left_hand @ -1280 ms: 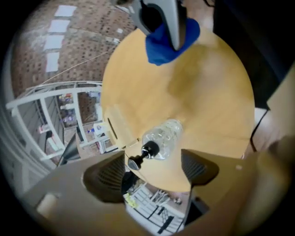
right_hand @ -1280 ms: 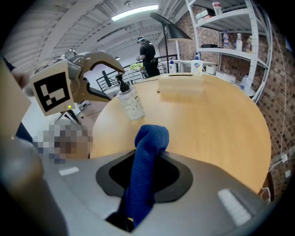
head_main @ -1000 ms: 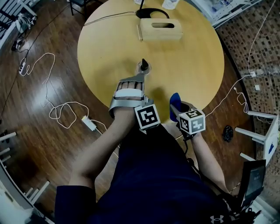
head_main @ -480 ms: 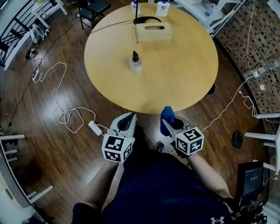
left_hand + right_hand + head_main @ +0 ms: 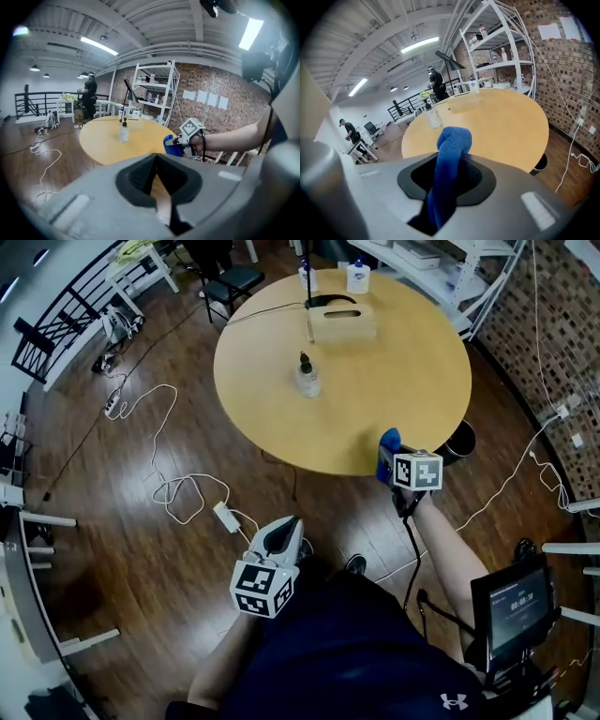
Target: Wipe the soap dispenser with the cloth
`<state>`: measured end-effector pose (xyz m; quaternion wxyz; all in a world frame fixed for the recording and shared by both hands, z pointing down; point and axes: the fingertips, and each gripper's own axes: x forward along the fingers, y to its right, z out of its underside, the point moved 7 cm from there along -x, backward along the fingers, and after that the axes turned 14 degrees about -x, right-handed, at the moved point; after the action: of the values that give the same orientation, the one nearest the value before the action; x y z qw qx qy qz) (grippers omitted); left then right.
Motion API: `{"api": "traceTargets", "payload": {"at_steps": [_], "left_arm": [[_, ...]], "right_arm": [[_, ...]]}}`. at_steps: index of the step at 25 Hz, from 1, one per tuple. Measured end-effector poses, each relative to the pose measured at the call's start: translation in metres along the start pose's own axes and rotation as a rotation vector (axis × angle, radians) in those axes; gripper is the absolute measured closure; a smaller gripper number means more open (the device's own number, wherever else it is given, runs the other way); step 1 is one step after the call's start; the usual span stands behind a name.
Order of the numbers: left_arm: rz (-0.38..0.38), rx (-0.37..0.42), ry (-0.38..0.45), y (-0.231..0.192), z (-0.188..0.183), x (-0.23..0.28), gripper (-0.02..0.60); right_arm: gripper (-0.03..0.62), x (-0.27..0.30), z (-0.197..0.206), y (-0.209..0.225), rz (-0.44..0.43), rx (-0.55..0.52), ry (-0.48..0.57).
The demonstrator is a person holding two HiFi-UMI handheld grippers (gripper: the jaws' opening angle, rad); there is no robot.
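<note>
A second back, the left tool [image 5: 284, 526] is open right beside the soap dispenser [image 5: 307, 379]; now it hangs clear of the counter [image 5: 394, 381], over the wood floor [image 5: 141, 549] at the counter's 7 o'clock, jaws pressed together with nothing between them. The right tool [image 5: 385, 463] clamps the blue cloth [image 5: 388, 442] as it did then, but now sits at the counter's 5 o'clock rim instead of close above the lap. The dispenser stands upright on the same spot, about 10 o'clock from the counter's centre, with the wooden box [image 5: 341, 322] at its 12 o'clock and both tools well apart from it.

Only the head view shows the white cables [image 5: 178, 488] looping over the floor at the counter's 8 o'clock, and a small screen [image 5: 514, 606] at its 5 o'clock. Only the left gripper view shows the white shelf rack [image 5: 157, 91] against a brick wall [image 5: 220, 117] with pale sheets [image 5: 206, 98] on it, and the cloth-bearing tool from the side, at the dispenser's 4 o'clock. Only the right gripper view shows the cloth bunched and rising between its own jaws, plus a person at a desk [image 5: 349, 129] far off at 9 o'clock.

The screen's pale digits are too small to read; the wall sheets show no legible print; a white Under Armour logo [image 5: 454, 701] marks the dark shirt.
</note>
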<state>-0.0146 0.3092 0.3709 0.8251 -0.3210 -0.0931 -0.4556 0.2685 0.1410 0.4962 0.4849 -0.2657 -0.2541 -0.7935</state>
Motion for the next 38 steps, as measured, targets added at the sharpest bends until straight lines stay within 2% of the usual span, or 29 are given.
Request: {"api": "traceTargets", "payload": {"at_steps": [4,8,10,13,16,20,23,26,28,31,33,34,36,38], "left_arm": [[-0.093,-0.051,0.072,-0.046,0.004,-0.03,0.577],[-0.151,-0.147,0.111,-0.097,0.007,-0.055,0.577],[-0.152,-0.195,0.098,-0.12,0.008,-0.057,0.577],[-0.142,-0.23,0.085,-0.142,0.003,-0.049,0.578],[-0.139,-0.258,0.084,-0.144,-0.013,-0.037,0.577],[-0.225,-0.296,0.091,-0.143,-0.03,-0.013,0.578],[-0.247,-0.322,0.071,-0.123,-0.026,0.01,0.577],[-0.257,-0.306,0.038,-0.111,-0.024,0.021,0.577],[-0.264,-0.296,0.031,-0.115,-0.017,0.023,0.577],[-0.228,-0.292,0.027,-0.118,-0.014,0.026,0.577],[-0.166,-0.277,0.03,-0.115,-0.025,0.035,0.578],[-0.125,-0.27,0.03,-0.113,-0.028,0.04,0.577],[-0.028,-0.275,0.017,-0.111,-0.023,0.048,0.578],[0.073,-0.311,-0.012,-0.109,-0.015,0.051,0.577]], "right_arm": [[0.499,0.034,-0.015,0.007,0.016,0.071,-0.014],[0.499,0.057,-0.015,0.003,0.047,0.176,-0.038],[0.499,0.063,-0.02,0.0,0.071,0.18,-0.049],[0.496,0.075,-0.028,0.003,0.102,0.122,-0.08],[0.493,0.095,-0.032,0.021,0.116,0.072,-0.114],[0.491,0.138,-0.049,0.051,0.095,-0.011,-0.16],[0.483,0.169,-0.043,0.072,0.058,-0.056,-0.205],[0.443,0.182,-0.04,0.075,0.038,-0.014,-0.166],[0.385,0.175,-0.043,0.069,0.034,0.036,-0.125],[0.368,0.134,-0.038,0.055,0.049,0.136,-0.035],[0.377,0.095,-0.037,0.046,0.061,0.197,0.04],[0.395,0.075,-0.036,0.04,0.061,0.215,0.072],[0.494,0.035,-0.027,0.016,0.036,0.22,0.109],[0.513,0.002,-0.01,-0.024,0.002,0.201,0.109]]}}
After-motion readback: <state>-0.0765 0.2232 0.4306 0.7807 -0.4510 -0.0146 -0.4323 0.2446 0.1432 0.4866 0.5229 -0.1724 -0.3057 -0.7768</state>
